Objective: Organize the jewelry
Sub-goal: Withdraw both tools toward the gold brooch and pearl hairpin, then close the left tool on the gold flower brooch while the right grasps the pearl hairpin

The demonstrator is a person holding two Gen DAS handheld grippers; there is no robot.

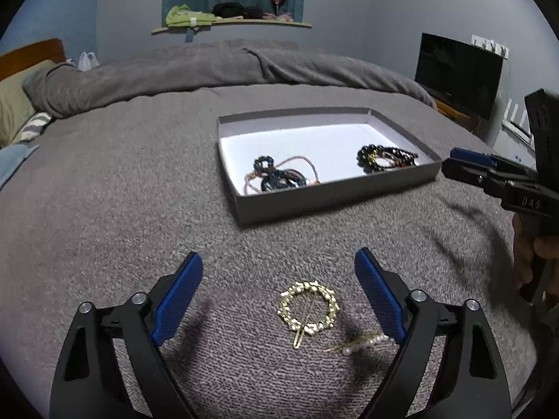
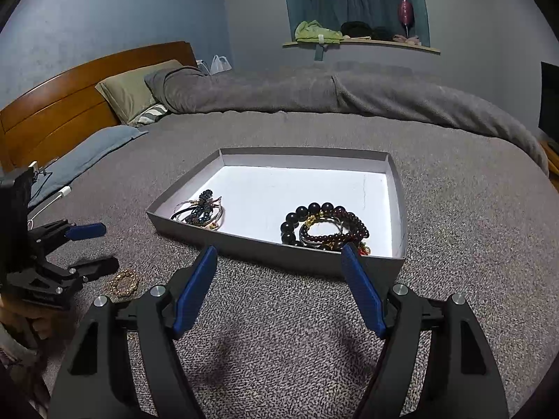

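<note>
Right now your left gripper [image 1: 279,276] hangs over a grey bedcover [image 1: 122,192], its blue fingers [image 1: 178,300] spread wide with nothing pinched. Between them, lying flat on the cover, is a round gold hair clip [image 1: 308,309]. Just beside it, toward your right finger, lies a slim pearl hairpin [image 1: 356,344].

Beyond the clip sits a shallow grey box [image 1: 335,192] with a white floor. It holds a tangle of hair ties [image 1: 276,176] at one end and a heap of dark beaded bracelets [image 1: 384,159] at the other.

Your right gripper [image 2: 279,262] hovers near the box's front wall, fingers also spread and empty.

Risks, as I judge them:
- The clip is thin and flat. Fingers closing above it may shut on nothing, or pinch the cover's pile instead.
- The cover is soft. Pressing down could sink the clip and tilt it out from between the pads.
- The pearl hairpin is near your right finger. Closing could sweep it aside or drag it along.
- A grip on only the clip's edge may slip on the way to the box.
- The box is light card. A bump from your right gripper could shift it.
</note>
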